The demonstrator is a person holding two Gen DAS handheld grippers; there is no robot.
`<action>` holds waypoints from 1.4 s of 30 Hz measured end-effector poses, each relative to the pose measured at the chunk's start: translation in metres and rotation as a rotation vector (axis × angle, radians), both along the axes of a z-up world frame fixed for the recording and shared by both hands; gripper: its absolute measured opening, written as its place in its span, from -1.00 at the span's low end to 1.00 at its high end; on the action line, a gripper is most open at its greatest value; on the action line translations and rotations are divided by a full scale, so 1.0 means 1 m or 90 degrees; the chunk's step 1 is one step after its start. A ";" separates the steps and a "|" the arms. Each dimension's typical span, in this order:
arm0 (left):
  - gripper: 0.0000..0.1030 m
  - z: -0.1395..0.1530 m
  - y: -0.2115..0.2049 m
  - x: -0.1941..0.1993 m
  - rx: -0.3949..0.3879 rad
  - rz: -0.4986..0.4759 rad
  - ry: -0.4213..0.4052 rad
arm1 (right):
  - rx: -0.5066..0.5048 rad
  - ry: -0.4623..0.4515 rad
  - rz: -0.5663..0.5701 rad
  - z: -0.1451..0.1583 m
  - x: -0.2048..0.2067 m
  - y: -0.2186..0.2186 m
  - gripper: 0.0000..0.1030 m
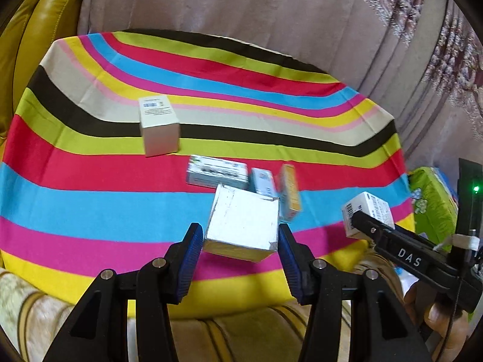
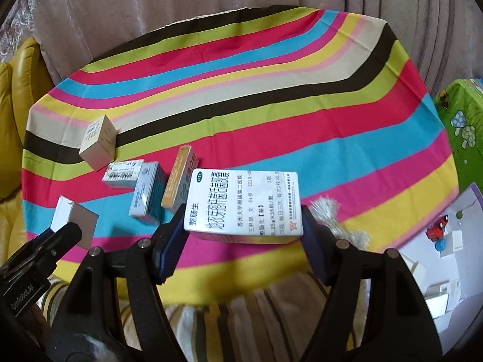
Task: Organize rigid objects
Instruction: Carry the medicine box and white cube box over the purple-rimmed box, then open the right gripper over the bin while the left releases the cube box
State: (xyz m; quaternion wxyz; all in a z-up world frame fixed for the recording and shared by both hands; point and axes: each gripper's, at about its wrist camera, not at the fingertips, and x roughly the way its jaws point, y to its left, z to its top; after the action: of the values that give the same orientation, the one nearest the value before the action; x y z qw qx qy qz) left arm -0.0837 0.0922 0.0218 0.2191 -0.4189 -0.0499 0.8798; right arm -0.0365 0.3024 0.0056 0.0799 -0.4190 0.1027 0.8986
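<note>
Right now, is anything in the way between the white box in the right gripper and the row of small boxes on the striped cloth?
Nothing visible: the right gripper holds the white printed box just beside the orange carton that ends the row.

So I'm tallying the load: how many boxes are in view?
6: white box in the left gripper, printed box in the right gripper, cream box standing apart, three small boxes clustered mid-cloth. None seems hidden.

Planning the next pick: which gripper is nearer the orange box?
Right. The right gripper, holding a white box, sits just beside the orange box; the left gripper, with its own box, is farther off.
</note>
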 end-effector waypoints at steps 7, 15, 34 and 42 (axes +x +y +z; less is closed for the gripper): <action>-0.01 0.009 0.042 0.038 0.004 -0.069 0.000 | 0.004 0.003 -0.010 0.008 0.032 0.018 0.41; -0.01 0.011 0.087 0.081 0.000 -0.142 -0.006 | 0.011 0.003 -0.036 0.010 0.086 0.050 0.41; 0.00 0.006 0.162 0.152 0.014 -0.326 -0.013 | 0.029 -0.023 -0.186 0.006 0.175 0.168 0.42; 0.41 0.002 0.169 0.154 0.002 -0.338 -0.016 | 0.032 -0.031 -0.234 0.009 0.185 0.194 0.59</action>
State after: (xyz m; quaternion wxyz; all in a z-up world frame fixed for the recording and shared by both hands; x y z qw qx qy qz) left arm 0.0703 0.2616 0.0239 0.4419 -0.4277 0.0578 0.7864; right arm 0.1484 0.4961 0.0143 0.2561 -0.4126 0.1530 0.8607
